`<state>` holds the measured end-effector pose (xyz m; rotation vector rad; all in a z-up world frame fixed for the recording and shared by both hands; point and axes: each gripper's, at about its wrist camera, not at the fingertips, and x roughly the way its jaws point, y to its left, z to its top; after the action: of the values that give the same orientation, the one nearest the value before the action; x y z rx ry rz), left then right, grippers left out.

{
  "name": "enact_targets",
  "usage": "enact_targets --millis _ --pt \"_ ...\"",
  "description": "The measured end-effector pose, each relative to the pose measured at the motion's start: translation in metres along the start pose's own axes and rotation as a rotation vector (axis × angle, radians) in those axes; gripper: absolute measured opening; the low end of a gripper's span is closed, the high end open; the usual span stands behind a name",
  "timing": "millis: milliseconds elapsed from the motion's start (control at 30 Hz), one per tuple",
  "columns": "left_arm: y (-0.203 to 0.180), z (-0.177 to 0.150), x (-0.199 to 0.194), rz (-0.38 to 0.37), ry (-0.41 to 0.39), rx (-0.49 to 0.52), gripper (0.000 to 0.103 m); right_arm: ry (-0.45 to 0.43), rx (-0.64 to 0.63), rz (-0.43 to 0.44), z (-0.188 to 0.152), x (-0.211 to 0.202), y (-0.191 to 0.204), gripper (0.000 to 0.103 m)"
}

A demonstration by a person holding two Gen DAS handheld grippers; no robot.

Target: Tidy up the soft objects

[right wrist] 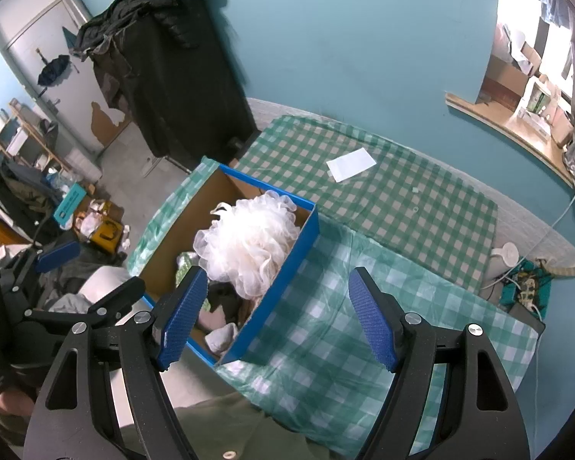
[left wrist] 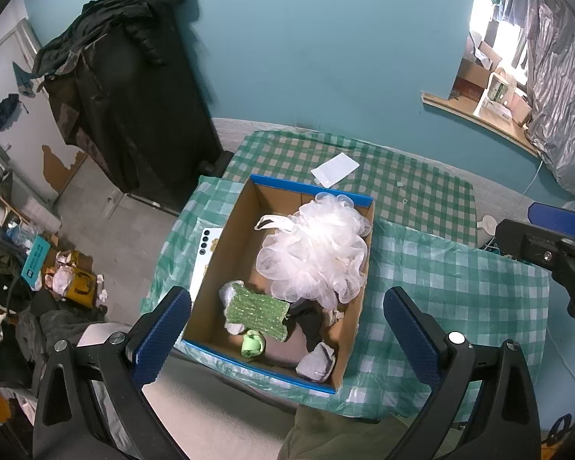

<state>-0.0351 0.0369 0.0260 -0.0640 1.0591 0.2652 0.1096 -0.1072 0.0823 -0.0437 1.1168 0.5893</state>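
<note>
Reaching for the white mesh pouf (left wrist: pixel 318 247) risks snagging its loose netting or its loop and dragging the green sponge cloth (left wrist: pixel 257 308) out with it, since both lie touching inside the cardboard box (left wrist: pixel 226 237) on the checked surface (left wrist: pixel 456 268); both the left tool (left wrist: pixel 287 339) and the right tool (right wrist: pixel 280 320) hang released and hold nothing. Only the left view looks down to the box floor, showing the small green roll (left wrist: pixel 252 345) and grey bundle (left wrist: pixel 317 362), while the right view shows the box's blue outer wall
</note>
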Motion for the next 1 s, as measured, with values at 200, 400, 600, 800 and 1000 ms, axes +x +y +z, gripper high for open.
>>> enact_targets --millis 200,400,600,800,1000 --pt "-0.001 0.0 0.001 0.002 0.003 0.005 0.101 -0.001 0.002 0.0 0.0 0.0 0.0 0.077" --pt "-0.002 0.0 0.001 0.002 0.003 0.005 0.101 -0.003 0.002 0.001 0.001 0.0 -0.001 0.077" --pt "-0.002 -0.002 0.001 0.003 0.004 0.007 0.101 -0.003 0.001 -0.001 0.001 -0.001 0.0 0.077" --pt "-0.002 -0.003 0.0 0.003 0.006 0.008 0.101 0.001 0.001 -0.001 0.0 0.0 -0.001 0.077" --pt "-0.002 -0.01 -0.001 0.001 0.01 0.01 0.101 0.005 -0.001 0.001 -0.01 -0.003 -0.003 0.077"
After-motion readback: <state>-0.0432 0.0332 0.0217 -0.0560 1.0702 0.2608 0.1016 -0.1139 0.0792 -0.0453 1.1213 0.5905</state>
